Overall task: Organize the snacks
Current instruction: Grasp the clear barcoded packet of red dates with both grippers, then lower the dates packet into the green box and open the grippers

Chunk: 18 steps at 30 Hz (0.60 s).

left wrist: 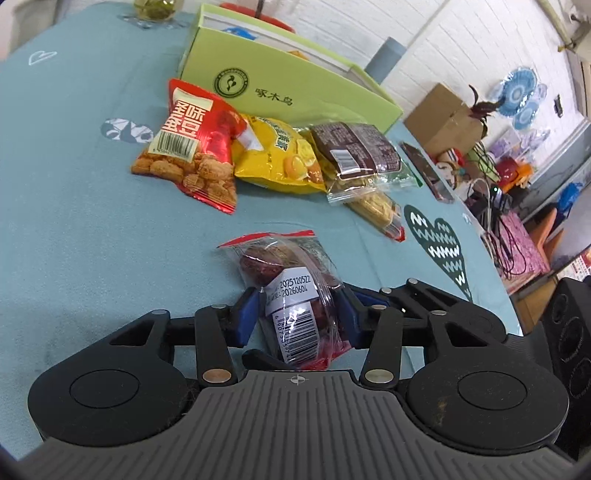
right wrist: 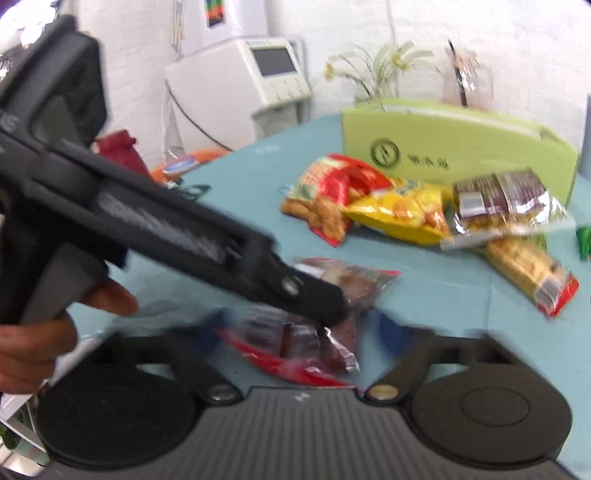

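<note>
My left gripper [left wrist: 297,314] is shut on a clear packet of red dates [left wrist: 291,291], its blue pads pressing both sides just above the teal tablecloth. In the blurred right wrist view that same gripper [right wrist: 325,306] crosses from the left with the date packet [right wrist: 354,280]. My right gripper [right wrist: 299,332] stands open around a second red date packet [right wrist: 295,350] lying on the cloth. Behind lie a red snack bag [left wrist: 192,147], a yellow bag [left wrist: 280,158], a brown-labelled clear packet [left wrist: 354,151] and a biscuit pack [left wrist: 376,210].
An open green box [left wrist: 295,81] stands behind the snack pile, also in the right wrist view [right wrist: 458,147]. A glass vase [left wrist: 153,9] stands at the far edge. Off the table's right are a cardboard box [left wrist: 443,118] and cluttered cables.
</note>
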Available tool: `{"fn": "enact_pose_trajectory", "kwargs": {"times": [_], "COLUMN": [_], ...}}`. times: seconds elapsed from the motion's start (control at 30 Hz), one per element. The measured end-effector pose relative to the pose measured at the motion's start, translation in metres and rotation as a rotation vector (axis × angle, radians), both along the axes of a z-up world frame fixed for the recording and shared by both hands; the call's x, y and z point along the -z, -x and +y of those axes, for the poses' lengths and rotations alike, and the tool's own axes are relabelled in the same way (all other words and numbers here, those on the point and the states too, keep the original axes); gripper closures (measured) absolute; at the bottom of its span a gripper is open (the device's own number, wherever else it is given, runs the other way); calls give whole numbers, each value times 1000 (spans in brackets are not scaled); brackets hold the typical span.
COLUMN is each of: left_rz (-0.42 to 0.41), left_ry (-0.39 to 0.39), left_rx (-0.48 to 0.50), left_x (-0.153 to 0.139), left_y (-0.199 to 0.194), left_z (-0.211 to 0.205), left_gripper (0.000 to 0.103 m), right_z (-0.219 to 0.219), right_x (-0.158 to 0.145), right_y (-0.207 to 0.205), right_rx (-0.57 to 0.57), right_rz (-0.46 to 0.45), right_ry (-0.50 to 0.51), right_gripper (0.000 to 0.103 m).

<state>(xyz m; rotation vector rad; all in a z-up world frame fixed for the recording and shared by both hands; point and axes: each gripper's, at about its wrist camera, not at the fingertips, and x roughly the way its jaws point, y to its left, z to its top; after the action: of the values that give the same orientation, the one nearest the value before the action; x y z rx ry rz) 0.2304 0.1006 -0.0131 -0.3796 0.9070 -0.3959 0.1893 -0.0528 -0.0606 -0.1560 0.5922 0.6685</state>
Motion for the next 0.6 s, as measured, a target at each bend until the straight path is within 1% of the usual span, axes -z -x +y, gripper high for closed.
{"fn": "enact_pose_trajectory", "kwargs": {"times": [0.03, 0.13, 0.2, 0.27, 0.37, 0.43, 0.53, 0.6], "left_rz": [-5, -47, -91, -134, -204, -232, -243, -248], "left_ry": [-1, 6, 14, 18, 24, 27, 20, 1], "left_rx": [7, 22, 29, 35, 41, 39, 27, 15], "left_x": [-2, -17, -34, -54, -85, -101, -117, -121], "left_y": [-1, -5, -13, -29, -65, -94, -143, -175], "left_z": [-2, -8, -11, -14, -19, -20, -26, -28], "left_gripper": [79, 79, 79, 78, 76, 75, 73, 71], "right_z": [-1, -11, -15, -17, -18, -15, -15, -15], "right_x": [-2, -14, -28, -43, -70, -85, -101, -108], "right_y": [0, -7, -11, -21, -49, -77, -124, -156], "right_rx": [2, 16, 31, 37, 47, 54, 65, 71], "right_rz": [-2, -11, -56, -119, -217, -267, -292, -279], "right_ry": [6, -27, -38, -30, -14, 4, 9, -1], "right_gripper": [31, 31, 31, 31, 31, 30, 30, 29]}}
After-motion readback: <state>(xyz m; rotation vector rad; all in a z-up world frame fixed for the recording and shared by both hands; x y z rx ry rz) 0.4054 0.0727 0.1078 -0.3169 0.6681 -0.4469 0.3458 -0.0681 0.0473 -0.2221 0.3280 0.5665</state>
